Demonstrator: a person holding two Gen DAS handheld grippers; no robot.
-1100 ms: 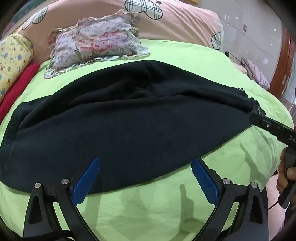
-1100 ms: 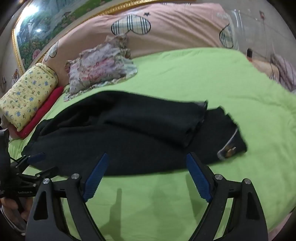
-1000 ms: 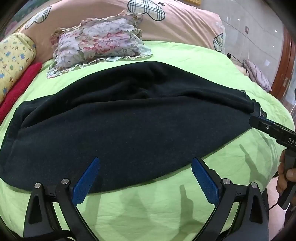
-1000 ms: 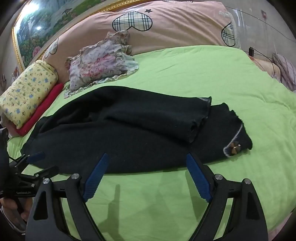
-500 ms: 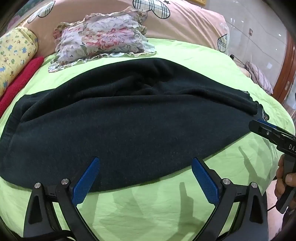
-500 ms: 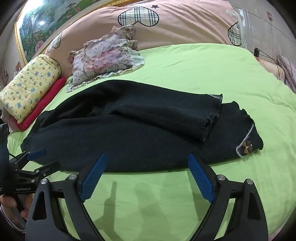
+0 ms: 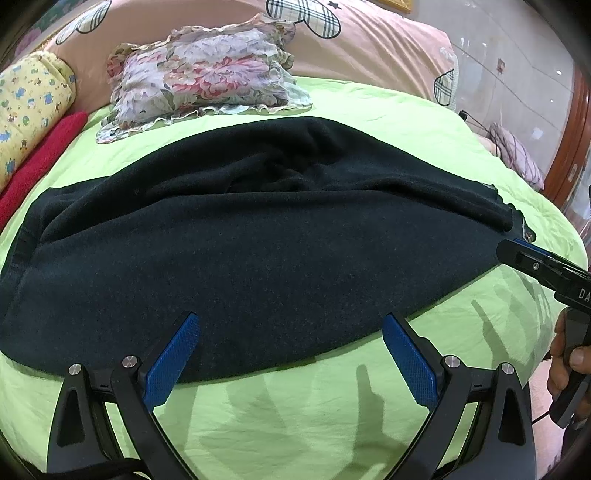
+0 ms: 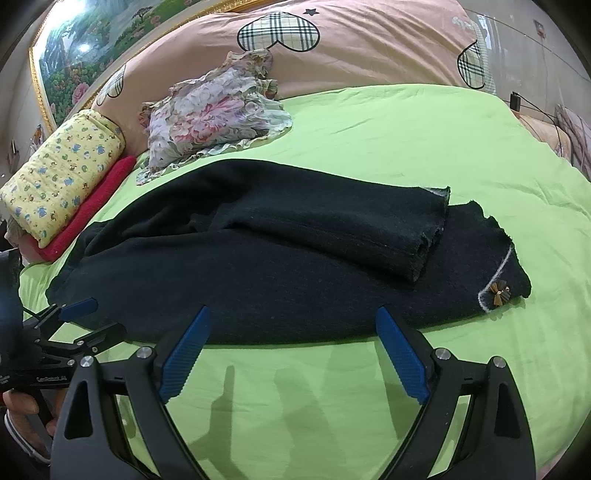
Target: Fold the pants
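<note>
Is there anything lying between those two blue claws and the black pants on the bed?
Nothing visible. Only bare green sheet separates the open right claw from the black pants; the open left claw already hangs at their near edge. The floral cushion lies beyond them.

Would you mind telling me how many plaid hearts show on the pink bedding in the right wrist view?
3: one top centre, one at the right edge, one partly hidden at left. More may lie out of view.
</note>
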